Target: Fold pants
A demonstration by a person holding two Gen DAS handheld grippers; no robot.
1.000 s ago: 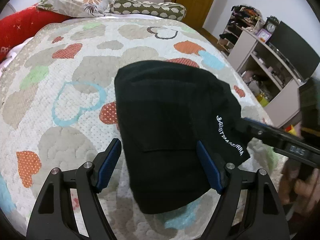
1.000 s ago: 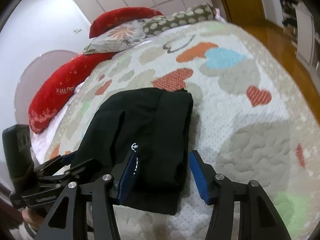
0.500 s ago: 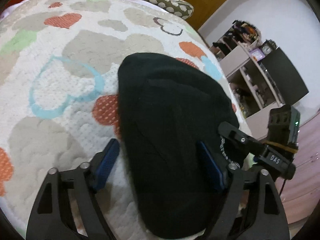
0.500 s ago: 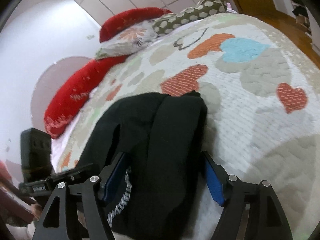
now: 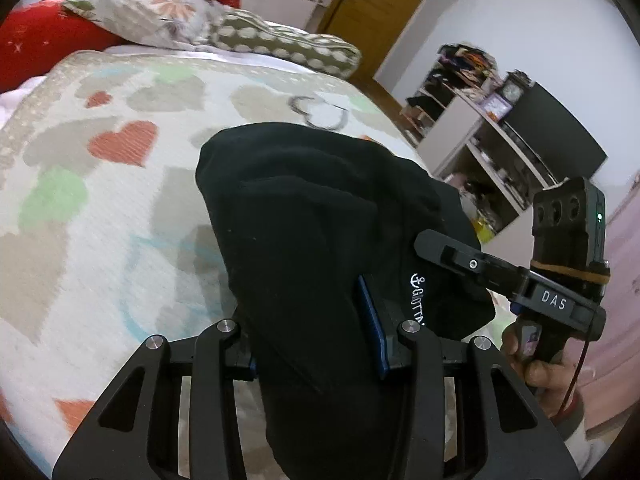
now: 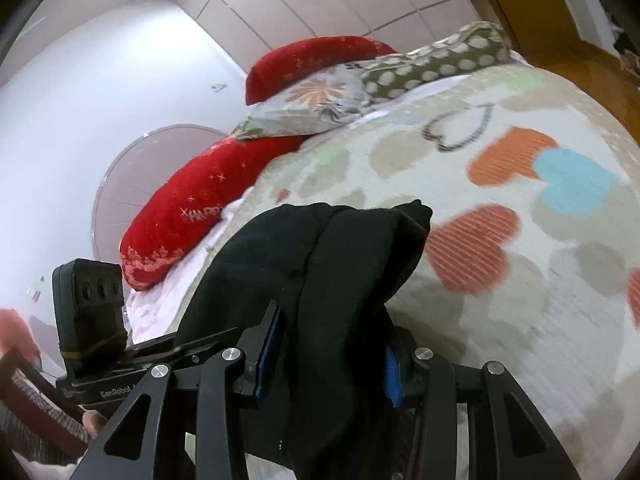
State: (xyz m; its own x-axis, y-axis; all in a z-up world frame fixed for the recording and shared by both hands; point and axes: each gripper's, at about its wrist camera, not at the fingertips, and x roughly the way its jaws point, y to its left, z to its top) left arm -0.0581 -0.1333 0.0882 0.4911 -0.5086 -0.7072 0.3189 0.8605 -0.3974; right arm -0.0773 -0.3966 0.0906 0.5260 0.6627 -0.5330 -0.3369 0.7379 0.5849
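left wrist view: left gripper and right gripper have just closed, fingers gripping folded black pants above the bed.

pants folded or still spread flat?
Folded. The pants are a compact black bundle with stacked layers, near edge raised off the bedspread, both grippers' jaws just closed on it: left, right.

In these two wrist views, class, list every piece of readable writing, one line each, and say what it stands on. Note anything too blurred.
"DAS": white label on the right gripper, seen from the left wrist.
"GenRobot": partly cut off, on the left gripper body.
"GIOTTA...": white print with an anchor on the black pants; the rest is hidden.
"HAPP...": blurred, on the red pillow.
Clock face on the shelf: too small to read.
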